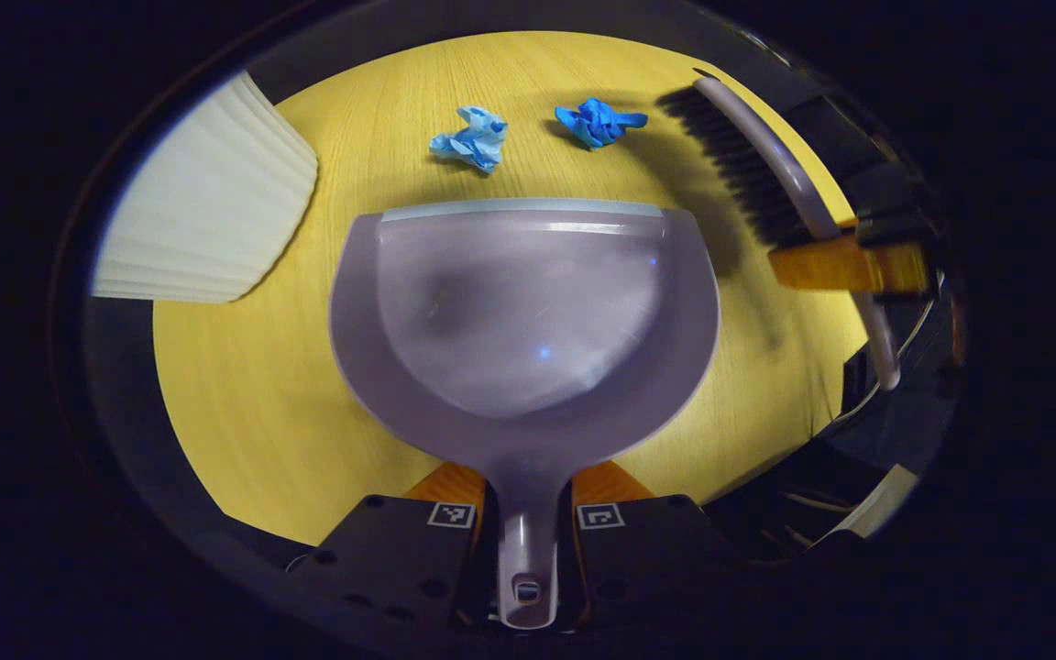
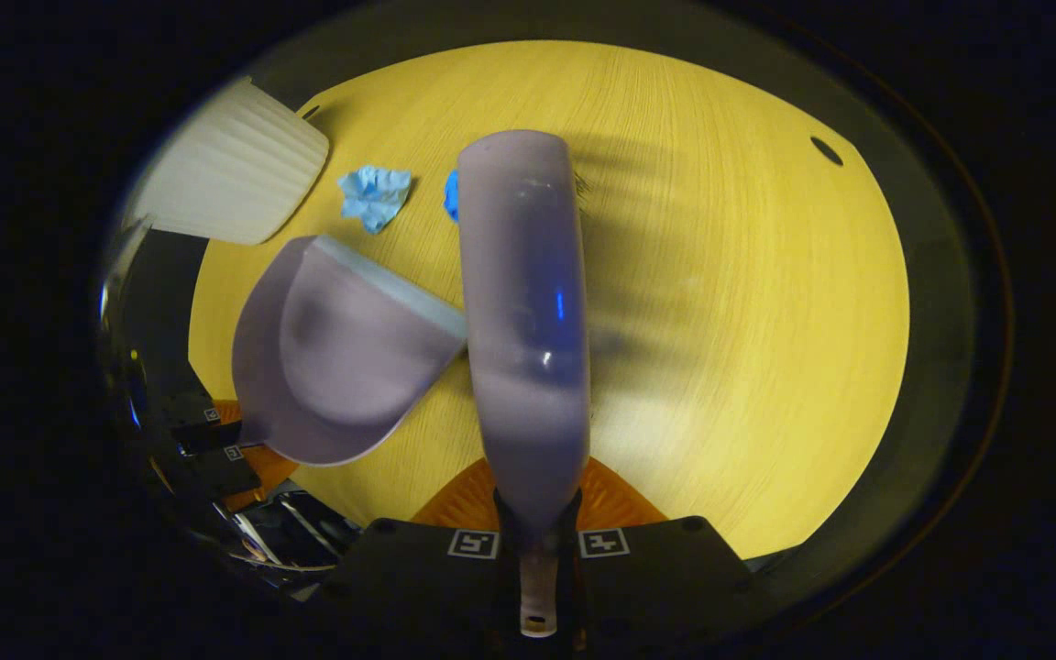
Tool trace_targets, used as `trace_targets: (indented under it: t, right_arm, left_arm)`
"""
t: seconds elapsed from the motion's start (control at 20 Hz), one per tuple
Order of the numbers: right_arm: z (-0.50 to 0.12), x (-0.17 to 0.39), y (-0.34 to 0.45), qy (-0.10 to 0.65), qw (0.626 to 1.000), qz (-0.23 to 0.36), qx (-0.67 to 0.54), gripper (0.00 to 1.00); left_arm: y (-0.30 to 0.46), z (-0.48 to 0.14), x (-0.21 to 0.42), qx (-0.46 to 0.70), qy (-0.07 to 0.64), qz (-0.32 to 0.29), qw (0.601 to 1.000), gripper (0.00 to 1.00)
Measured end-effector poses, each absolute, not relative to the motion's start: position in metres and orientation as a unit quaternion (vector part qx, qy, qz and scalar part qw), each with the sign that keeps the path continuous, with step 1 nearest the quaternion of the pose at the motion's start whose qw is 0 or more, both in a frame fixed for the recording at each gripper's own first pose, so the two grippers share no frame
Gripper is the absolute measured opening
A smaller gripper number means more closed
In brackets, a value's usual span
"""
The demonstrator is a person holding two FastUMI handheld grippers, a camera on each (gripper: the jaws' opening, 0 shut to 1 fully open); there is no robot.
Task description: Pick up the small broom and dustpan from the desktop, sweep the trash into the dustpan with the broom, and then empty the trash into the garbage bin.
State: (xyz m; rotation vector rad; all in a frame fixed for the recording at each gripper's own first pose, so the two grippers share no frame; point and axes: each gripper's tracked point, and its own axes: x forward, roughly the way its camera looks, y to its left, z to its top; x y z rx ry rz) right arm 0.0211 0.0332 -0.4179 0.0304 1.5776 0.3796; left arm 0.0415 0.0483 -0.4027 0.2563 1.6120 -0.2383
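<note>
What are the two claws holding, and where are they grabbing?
The left claw grips the dustpan by its handle. The right claw grips the broom by the end of its handle.

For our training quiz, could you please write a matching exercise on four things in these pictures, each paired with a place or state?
Things:
1. dustpan
2. broom
3. dark blue wad
4. white ribbed bin

Places or states:
A. at the table's far left edge
B. handle clamped in the left gripper, pan empty
C. lying just beside the bristles
D. handle clamped in the right gripper

Pairs: 1-B, 2-D, 3-C, 4-A
</note>
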Motion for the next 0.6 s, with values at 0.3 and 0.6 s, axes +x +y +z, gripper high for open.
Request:
trace_targets:
  t: [0.3, 0.6]
  right_arm:
    - [-0.458, 0.136, 0.02, 0.666, 0.701, 0.212, -0.143, 0.16]
    - [-0.481, 0.141, 0.063, 0.681, 0.639, 0.294, -0.203, 0.16]
  left_arm:
    - [0.073, -0.403, 0.047, 0.165, 0.718, -0.126, 0.664, 0.24]
    - [0.077, -0.409, 0.044, 0.173, 0.722, -0.125, 0.658, 0.24]
